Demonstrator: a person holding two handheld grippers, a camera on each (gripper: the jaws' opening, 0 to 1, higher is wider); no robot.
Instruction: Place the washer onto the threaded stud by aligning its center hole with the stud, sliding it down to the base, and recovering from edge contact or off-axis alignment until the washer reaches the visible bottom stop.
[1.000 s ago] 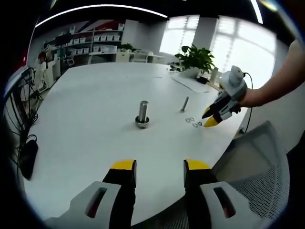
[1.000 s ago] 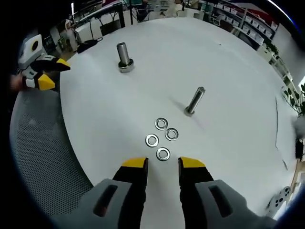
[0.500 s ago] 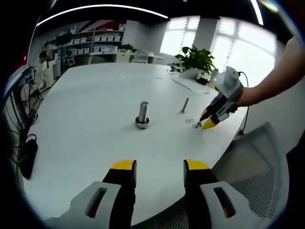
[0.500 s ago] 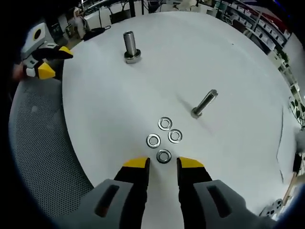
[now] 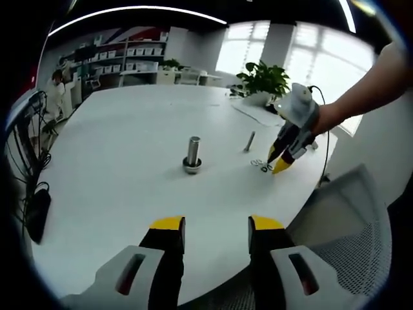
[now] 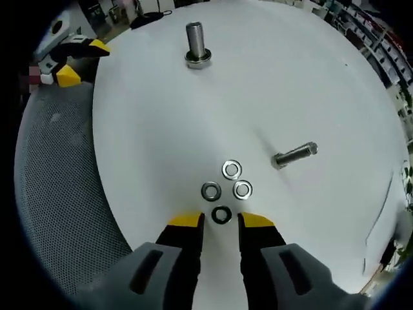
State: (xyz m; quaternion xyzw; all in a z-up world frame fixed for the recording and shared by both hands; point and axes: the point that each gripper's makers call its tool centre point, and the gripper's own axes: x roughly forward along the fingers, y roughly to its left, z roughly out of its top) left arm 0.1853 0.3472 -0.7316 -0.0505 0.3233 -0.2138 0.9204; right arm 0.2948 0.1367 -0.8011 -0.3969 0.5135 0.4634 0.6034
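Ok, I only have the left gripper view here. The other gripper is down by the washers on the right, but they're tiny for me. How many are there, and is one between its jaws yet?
Observer: Four washers, in a tight cluster on the white table. The nearest washer lies flat just ahead of the right gripper, at the mouth of its open jaws, not gripped.
Operator: And the thin bolt near them, is it lying down?
Observer: I can't tell from the right gripper view either. The thin bolt sits apart from the cluster, touching none of the washers.
Operator: Is the fat stud bare?
Observer: No washer on its shaft. The threaded stud stands upright on its base, far across the table.
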